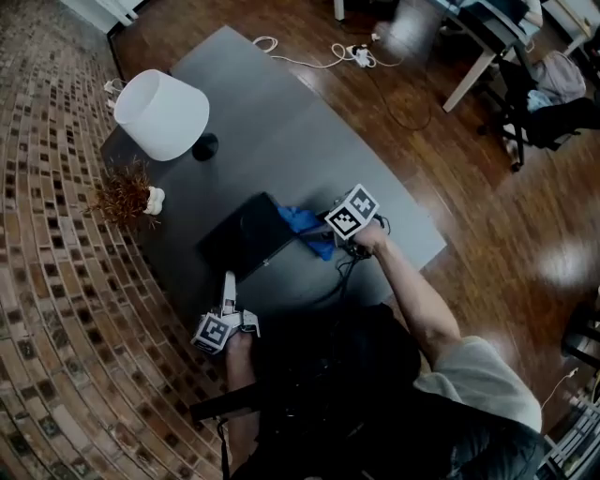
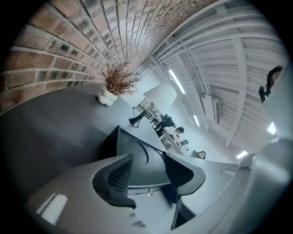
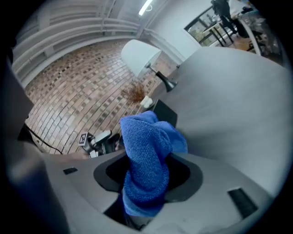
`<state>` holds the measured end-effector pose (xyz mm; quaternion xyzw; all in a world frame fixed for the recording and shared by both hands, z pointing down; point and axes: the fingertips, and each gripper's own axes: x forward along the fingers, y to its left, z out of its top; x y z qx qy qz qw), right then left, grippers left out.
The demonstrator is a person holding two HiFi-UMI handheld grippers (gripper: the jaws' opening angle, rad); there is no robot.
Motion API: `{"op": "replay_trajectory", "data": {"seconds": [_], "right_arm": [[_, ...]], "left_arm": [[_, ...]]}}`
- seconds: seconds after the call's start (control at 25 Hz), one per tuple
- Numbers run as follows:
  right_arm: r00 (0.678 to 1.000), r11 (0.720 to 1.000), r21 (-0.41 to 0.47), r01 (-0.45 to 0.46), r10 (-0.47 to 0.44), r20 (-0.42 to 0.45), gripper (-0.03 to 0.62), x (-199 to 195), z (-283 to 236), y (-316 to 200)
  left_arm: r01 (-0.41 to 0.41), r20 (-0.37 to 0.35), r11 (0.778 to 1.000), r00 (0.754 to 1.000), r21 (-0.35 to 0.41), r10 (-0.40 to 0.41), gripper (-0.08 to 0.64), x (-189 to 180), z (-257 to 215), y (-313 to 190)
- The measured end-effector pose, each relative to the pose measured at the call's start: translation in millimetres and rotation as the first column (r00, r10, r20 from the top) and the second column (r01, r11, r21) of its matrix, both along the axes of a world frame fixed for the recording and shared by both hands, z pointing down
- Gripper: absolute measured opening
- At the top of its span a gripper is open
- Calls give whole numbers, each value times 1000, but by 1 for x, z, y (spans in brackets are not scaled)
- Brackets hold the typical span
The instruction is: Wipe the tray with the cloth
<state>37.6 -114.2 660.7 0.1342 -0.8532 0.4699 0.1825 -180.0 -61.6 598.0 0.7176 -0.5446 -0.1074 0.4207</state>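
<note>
**Hidden and unclear parts around the tray**

Right gripper view: the blue cloth (image 3: pixel 146 151), bunched between the jaws of the right gripper (image 3: pixel 149 176), covers all but one dark corner of the tray (image 3: pixel 165 112). Head view: the cloth overlaps the tray's right edge. Left gripper view: the jaws of the left gripper (image 2: pixel 147 163) block the tray's near rim. People far beyond the tray are too small to make out.

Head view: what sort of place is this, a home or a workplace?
Probably an office or studio dressed like a home: beyond the grey table and its lamp, people sit at desks under long ceiling strip lights, and a power strip lies on the wood floor.
</note>
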Motion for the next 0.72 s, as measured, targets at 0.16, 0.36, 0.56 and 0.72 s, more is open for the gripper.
{"op": "replay_trajectory", "data": {"seconds": [0.16,0.36,0.56,0.72], "right_arm": [[979,979,26,-200,201,-22,207,36,6,-45],[932,932,0,-362,362,19,209,2,15,-129],[973,972,-60,-229,229,-1,209,-29,34,-101],[990,977,-163,-137,137,-11,209,-4,32,-27]], "left_arm": [[-7,-4,1000,1000,3,7,202,8,1,-5],[-28,-4,999,1000,-25,28,202,11,11,-1],[-33,-56,999,998,-32,31,202,30,15,7],[-34,-36,998,999,-46,32,202,26,14,13]]}}
